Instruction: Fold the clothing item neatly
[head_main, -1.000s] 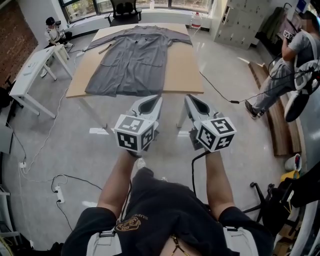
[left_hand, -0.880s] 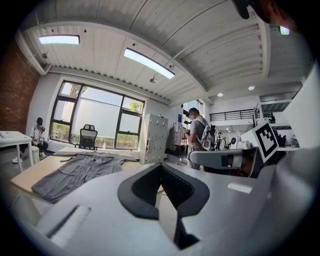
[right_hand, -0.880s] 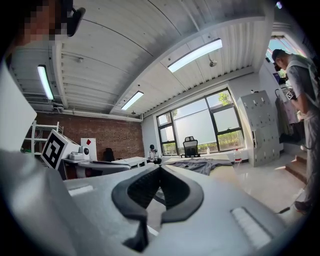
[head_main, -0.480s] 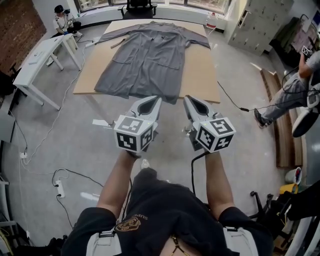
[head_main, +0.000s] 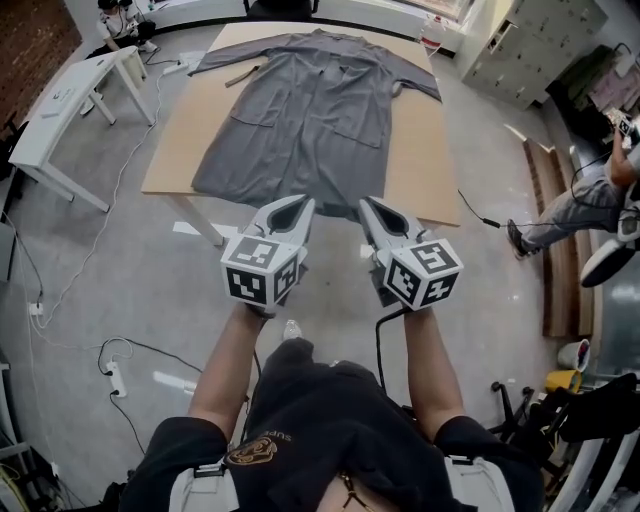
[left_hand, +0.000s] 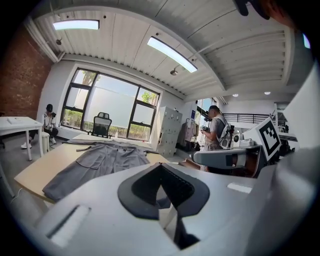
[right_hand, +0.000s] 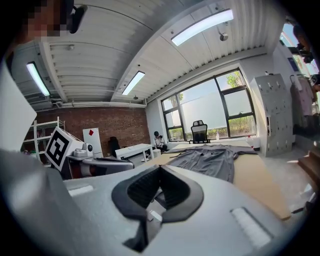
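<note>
Across the upper middle of the head view, a long grey coat (head_main: 310, 110) lies spread flat and face up on a tan board tabletop (head_main: 178, 140). Its collar is at the far end, its sleeves reach out to either side, and two patch pockets show on the front. The hem lies close to the table's near edge.

Below it in the frame, the person holds both grippers side by side, each pointing toward the coat. The left gripper (head_main: 300, 203) has its jaws pressed together with nothing between them. The right gripper (head_main: 368, 204) is likewise closed and empty. Neither touches the fabric. The left gripper view shows the joined jaws at lower centre, with the coat (left_hand: 100, 159) ahead on the table at left. The right gripper view shows its jaws together too, with the coat (right_hand: 212, 159) ahead at right of centre.

At the upper left of the head view stands a white desk (head_main: 58, 105), with a seated person (head_main: 120, 12) beyond it. Grey lockers (head_main: 525, 45) fill the upper right. Another person (head_main: 600, 195) is at the right edge, beside wooden planks (head_main: 552, 250) on the floor. A power strip (head_main: 115, 378) lies at lower left.
</note>
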